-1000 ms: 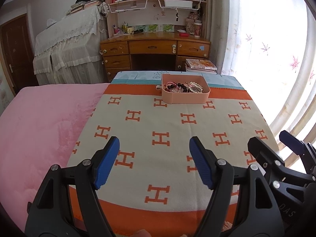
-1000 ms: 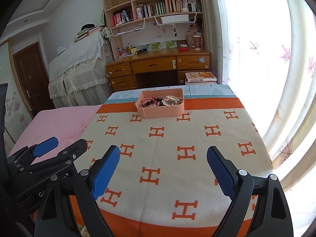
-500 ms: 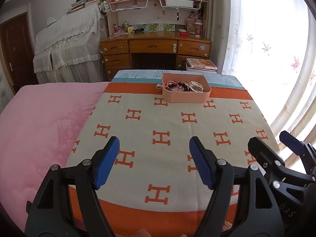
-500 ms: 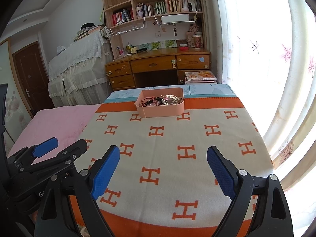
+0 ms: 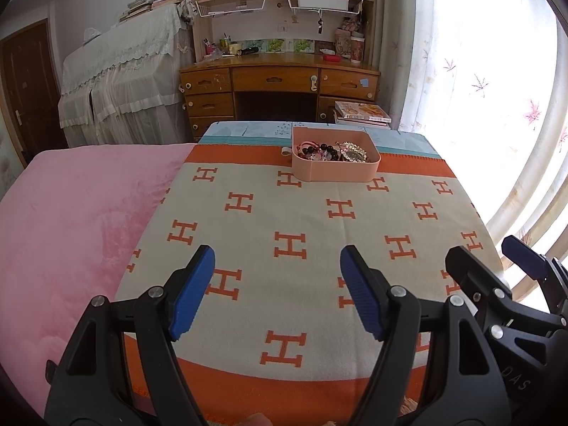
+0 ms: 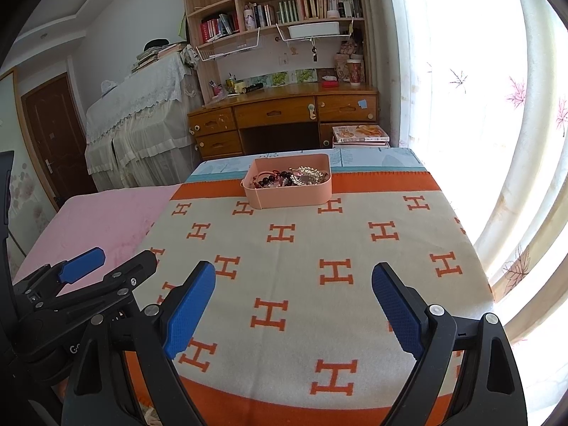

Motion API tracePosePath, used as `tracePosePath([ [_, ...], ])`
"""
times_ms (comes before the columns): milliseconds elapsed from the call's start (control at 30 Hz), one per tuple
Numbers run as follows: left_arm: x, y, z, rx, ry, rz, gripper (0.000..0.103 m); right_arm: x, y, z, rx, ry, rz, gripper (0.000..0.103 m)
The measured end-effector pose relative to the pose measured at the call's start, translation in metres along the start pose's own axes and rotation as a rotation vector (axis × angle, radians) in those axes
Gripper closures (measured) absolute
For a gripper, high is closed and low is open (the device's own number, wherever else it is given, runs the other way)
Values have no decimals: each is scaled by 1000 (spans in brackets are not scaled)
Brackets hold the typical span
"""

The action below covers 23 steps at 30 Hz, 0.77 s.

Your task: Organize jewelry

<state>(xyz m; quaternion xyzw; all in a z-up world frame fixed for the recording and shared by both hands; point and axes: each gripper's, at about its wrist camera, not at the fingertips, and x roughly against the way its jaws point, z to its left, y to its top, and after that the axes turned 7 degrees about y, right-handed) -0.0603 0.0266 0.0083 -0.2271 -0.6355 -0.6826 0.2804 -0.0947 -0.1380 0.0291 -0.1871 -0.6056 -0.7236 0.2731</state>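
A pink box (image 5: 337,172) stands at the far end of the orange-and-cream blanket (image 5: 301,213). It holds a heap of jewelry (image 5: 330,152): dark bead bracelets, red cords and a silvery piece. The box also shows in the right wrist view (image 6: 289,195). My left gripper (image 5: 277,284) is open and empty above the near part of the blanket. My right gripper (image 6: 294,301) is open and empty beside it. The right gripper shows at the edge of the left wrist view (image 5: 493,259), and the left gripper in the right wrist view (image 6: 106,266).
A pink bedspread (image 5: 71,213) lies left of the blanket. A wooden desk (image 5: 280,85) with bookshelves stands behind the bed, with stacked books (image 5: 362,112) beside it. A bright curtained window (image 5: 497,88) is on the right. A covered piano (image 5: 120,81) stands back left.
Both grippers have stayed open and nearly still. The left view has drifted very slightly; the box and jewelry have not moved.
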Motion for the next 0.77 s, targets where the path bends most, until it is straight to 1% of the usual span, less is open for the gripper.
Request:
tracePosePath([
  [500, -2, -2, -1, 1, 1, 0, 32, 0, 2, 0, -2, 1, 1, 12],
  [767, -8, -4, 0, 6, -3, 15, 32, 0, 0, 2, -2, 1, 10, 12],
])
